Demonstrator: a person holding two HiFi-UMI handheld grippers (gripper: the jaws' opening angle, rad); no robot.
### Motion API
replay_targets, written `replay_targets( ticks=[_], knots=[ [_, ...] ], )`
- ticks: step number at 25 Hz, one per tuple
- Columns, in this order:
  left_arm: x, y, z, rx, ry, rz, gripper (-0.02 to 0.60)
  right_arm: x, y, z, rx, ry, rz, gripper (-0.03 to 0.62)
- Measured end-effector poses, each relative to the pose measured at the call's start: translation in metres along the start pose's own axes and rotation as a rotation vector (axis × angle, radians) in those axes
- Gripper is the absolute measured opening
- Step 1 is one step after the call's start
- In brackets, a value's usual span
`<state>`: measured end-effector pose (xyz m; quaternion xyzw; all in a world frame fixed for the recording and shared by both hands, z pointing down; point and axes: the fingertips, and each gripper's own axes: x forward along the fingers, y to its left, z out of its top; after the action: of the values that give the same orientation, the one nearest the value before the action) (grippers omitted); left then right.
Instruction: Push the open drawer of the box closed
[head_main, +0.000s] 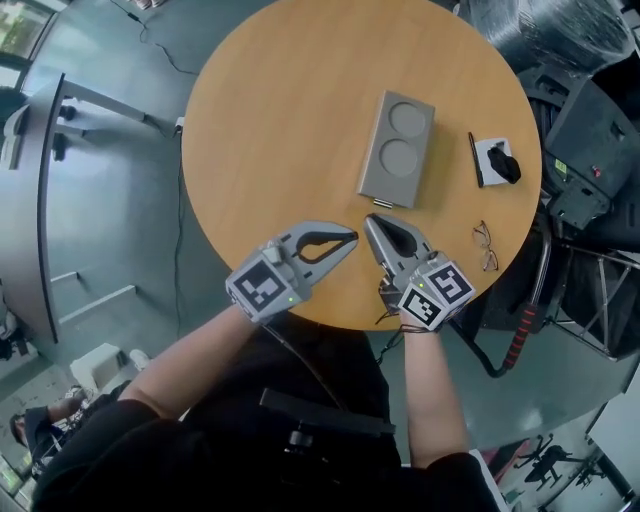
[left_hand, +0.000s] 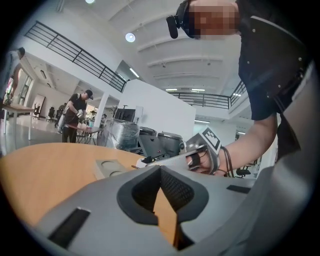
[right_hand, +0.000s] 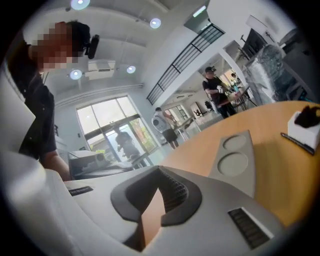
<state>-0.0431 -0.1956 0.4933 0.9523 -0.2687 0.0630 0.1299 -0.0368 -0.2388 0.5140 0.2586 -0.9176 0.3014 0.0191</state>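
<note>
Head view: round wooden table (head_main: 280, 120), grey box (head_main: 397, 150) lying flat right of centre, two round recesses in its top. Long side of the box runs near-to-far, slightly tilted. Small tab at its near end; cannot tell whether the drawer sticks out.

Left gripper (head_main: 350, 240) over the near edge of the table, pointing right, jaws together at the tips, nothing between them. Right gripper (head_main: 372, 222) just beside it, pointing toward the far-left, jaws also together, empty. The two sets of tips are close to each other, just near of the box's near end, not touching the box.

Right of the box: black pen (head_main: 474, 160), then a white block (head_main: 497, 160) with a black object on top. Glasses (head_main: 485, 247) lie near the right edge of the table.

Left gripper view: tips meet, only bare tabletop shows through the opening behind them; box is at far left in view (left_hand: 107, 167).

Right gripper view: same, tips meet, nothing held; box sits to the right of the jaws (right_hand: 235, 160), apart from them.
</note>
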Motion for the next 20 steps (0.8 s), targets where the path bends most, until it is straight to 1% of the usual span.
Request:
replay_targets(
  ticks=[2,4,6,9,13,16,20],
  knots=[
    [-0.009,-0.024,0.016,0.033,-0.017,0.009,0.028,-0.027,0.035,0.021,-0.048,-0.048,0.043,0.006],
    [-0.019,-0.053,0.036,0.046,-0.050,0.013,0.028,-0.057,0.068,0.041,-0.103,-0.084,0.078,0.006],
    [-0.028,-0.086,0.056,0.043,-0.076,0.015,0.028,-0.088,0.097,0.055,-0.160,-0.105,0.107,0.005],
    [-0.037,-0.137,0.081,0.032,-0.086,0.006,0.028,-0.135,0.135,0.069,-0.224,-0.121,0.142,0.005],
    [-0.054,-0.190,0.116,0.034,-0.092,0.014,0.028,-0.186,0.186,0.088,-0.317,-0.118,0.156,0.005],
    [-0.067,-0.220,0.143,0.060,-0.103,0.028,0.028,-0.216,0.219,0.100,-0.380,-0.114,0.156,0.005],
    [-0.078,-0.246,0.172,0.092,-0.112,0.034,0.028,-0.243,0.245,0.114,-0.406,-0.130,0.143,0.005]
  ],
)
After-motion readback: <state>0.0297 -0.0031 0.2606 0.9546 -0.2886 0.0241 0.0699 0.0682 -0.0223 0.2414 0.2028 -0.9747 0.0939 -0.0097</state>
